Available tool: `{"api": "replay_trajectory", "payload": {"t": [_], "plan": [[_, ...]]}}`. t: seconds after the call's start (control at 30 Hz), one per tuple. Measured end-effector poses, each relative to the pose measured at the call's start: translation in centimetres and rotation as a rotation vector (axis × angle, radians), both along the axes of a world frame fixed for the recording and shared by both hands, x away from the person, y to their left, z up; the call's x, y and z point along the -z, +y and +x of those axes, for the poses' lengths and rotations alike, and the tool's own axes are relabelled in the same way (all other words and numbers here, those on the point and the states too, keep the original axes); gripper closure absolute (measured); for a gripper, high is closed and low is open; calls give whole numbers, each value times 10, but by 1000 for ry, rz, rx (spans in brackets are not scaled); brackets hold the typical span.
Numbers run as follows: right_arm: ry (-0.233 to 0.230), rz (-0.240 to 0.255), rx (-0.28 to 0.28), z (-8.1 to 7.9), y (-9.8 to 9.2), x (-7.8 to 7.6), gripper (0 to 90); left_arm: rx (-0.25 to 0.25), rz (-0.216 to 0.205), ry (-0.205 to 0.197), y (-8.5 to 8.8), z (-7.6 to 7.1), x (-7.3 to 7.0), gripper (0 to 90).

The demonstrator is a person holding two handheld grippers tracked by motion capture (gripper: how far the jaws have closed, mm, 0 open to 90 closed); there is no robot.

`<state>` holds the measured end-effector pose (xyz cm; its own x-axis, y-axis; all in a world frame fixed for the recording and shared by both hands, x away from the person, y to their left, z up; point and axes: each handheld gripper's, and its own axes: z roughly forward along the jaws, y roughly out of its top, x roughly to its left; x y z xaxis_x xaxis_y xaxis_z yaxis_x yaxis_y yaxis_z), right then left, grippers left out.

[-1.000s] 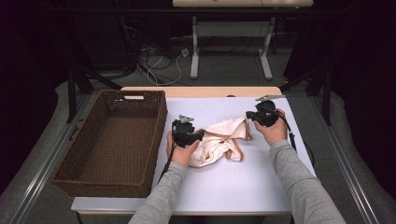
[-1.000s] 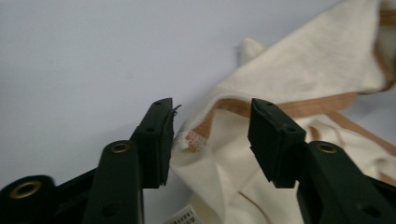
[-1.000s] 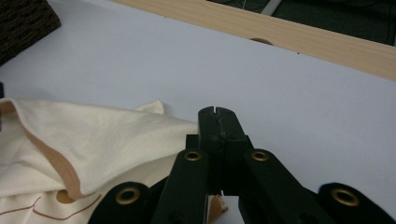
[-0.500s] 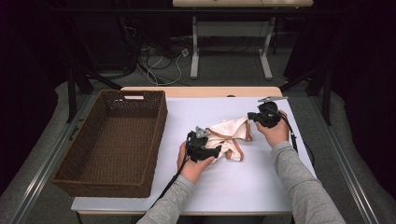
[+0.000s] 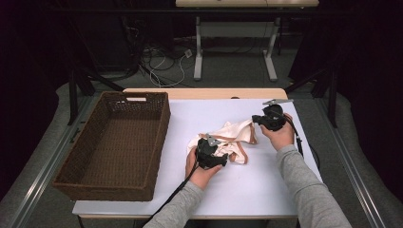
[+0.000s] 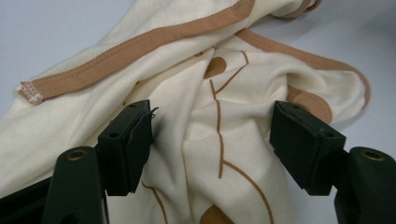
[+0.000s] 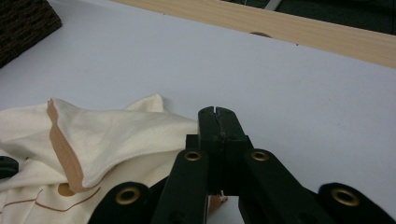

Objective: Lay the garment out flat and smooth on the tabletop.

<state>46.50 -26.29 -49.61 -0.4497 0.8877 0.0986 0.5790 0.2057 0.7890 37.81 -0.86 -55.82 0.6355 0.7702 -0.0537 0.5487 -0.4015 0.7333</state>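
Lying crumpled at the middle of the white tabletop (image 5: 247,190), the cream garment (image 5: 231,138) has the left gripper (image 6: 212,142) over it, fingers spread and just opening around a fold. The right gripper (image 7: 218,128), fingers pressed together, pinches its right edge.

The high view looks forward and down from above the near side of the desk (image 5: 266,190), taking in all of it. Each tool view sits low and close, looking along its own jaws. All three share the cream cloth (image 5: 237,133) (image 6: 196,93) (image 7: 93,135).
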Motion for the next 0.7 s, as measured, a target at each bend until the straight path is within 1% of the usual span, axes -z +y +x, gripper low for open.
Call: {"api": "replay_trajectory", "payload": {"t": [0.07,0.1,0.17,0.2,0.23,0.3,0.33,0.4,0.47,0.53,0.57,0.6,0.7], "plan": [[1,-1,-3,-1,0,-1,900,3,7,-5,0,0,0,300],[2,2,-7,-1,0,0,900,1,11,-2,1,-1,1,301],[-1,2,-8,-2,0,0,900,-7,20,-11,1,-1,2,307],[-1,3,-9,-2,0,0,900,-9,35,-16,2,-2,2,321],[0,4,-8,-2,0,-1,900,-20,46,-30,3,-2,4,352],[-2,-3,-8,-3,0,-1,900,-26,54,-23,6,-2,5,415],[-1,6,-11,-4,0,-1,900,-30,35,-27,9,-1,6,438],[-5,3,-11,-5,-1,0,900,-38,19,-34,12,0,7,535],[-6,6,-14,-7,-2,-1,900,-29,27,-31,16,2,6,611],[-12,18,-17,-9,-3,-2,900,-32,19,-27,19,4,6,662],[-18,17,-22,-11,-4,-2,900,-32,23,-22,20,5,5,690],[-18,16,-27,-13,-4,-2,900,-34,14,-17,21,5,5,712],[-22,26,-32,-20,-5,-2,900,-44,4,-3,24,7,1,744]]}}
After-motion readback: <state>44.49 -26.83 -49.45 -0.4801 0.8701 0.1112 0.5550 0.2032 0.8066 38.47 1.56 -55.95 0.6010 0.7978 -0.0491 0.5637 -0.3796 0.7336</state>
